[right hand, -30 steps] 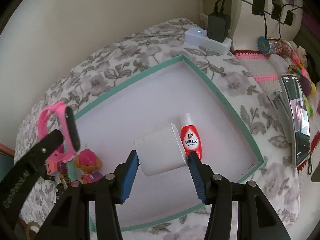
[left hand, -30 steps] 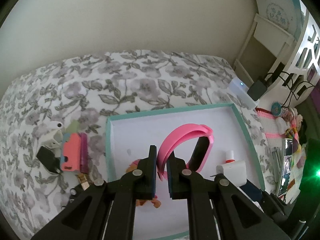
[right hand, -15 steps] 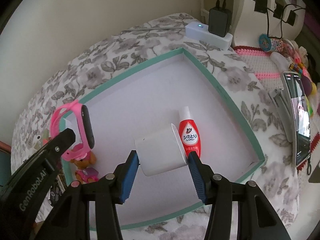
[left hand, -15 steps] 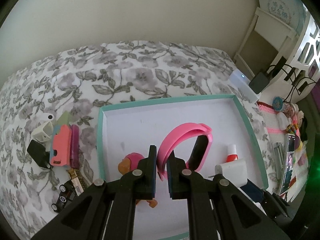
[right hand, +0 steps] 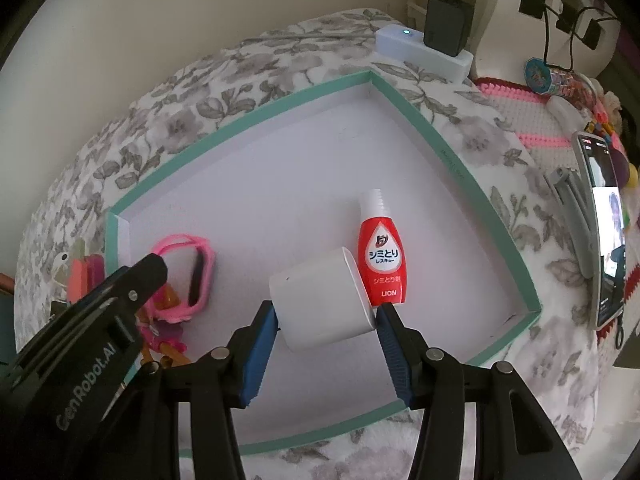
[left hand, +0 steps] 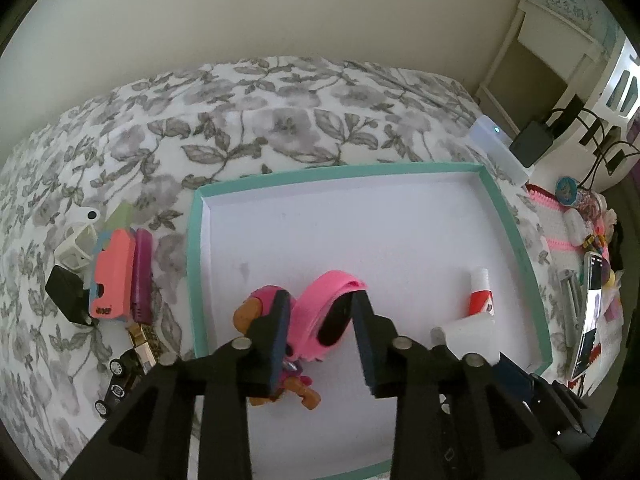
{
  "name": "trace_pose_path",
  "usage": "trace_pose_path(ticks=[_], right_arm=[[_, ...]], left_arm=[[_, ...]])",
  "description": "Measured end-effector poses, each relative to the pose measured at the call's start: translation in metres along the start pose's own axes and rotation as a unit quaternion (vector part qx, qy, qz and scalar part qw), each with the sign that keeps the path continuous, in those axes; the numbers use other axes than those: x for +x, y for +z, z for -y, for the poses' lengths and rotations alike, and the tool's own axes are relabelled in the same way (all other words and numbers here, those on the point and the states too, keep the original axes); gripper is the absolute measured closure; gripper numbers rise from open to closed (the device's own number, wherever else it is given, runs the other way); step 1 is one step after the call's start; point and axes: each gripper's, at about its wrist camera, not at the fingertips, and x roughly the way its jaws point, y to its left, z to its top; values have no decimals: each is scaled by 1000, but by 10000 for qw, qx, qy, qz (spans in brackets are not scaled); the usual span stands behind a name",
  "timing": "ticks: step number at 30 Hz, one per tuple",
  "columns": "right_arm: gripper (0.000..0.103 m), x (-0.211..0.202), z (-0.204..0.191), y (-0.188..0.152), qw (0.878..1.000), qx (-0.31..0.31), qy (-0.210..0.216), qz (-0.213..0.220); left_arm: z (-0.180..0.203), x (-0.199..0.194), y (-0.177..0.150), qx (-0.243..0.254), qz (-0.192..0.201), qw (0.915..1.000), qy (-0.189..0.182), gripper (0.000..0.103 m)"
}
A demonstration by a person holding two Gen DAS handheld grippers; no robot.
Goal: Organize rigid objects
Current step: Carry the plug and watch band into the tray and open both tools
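Pink watch released into the teal tray

The left gripper has just been opened, the pink watch left loose between its jaws beside a toy figure; on withdrawal the strap could be snagged. The white cup is clamped by the right gripper over the tray.

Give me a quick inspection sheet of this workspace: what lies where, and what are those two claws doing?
Surface: floral bedspread bearing a teal-rimmed white tray.
Job's things: in the tray, pink watch, toy pup figure, white cylinder on its side, red bottle lying flat.
Clutter: left of the tray, coral case, purple item, black block, toy car.
Grippers: left gripper has just been opening, pads off the watch between them; right gripper shut on the white cylinder.
Cables: black leads run from plugs behind the bed.
Surroundings: beige wall; phone on a pink-trimmed mat.
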Motion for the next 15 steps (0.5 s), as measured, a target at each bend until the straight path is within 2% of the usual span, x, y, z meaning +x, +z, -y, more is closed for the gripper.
trace_pose_path(ticks=[7,9,13,15], right_arm=[[48,-8,-5,2,9997,-94,-6,207],[48,-10,-6,2,9996,-135,-21,249],[48,-10,-7,3,9995,-170,-47,272],[48,-11,-8,3,9994,-189,-61,294]], left_arm=[[-8,-7,2,-121,24,9999,49,65],[-13,-11,4,-209,69,9997,85,58],[-24,-19,6,-337,178,9991,210,55],[-30,-22,6,-420,206,9984,315,45]])
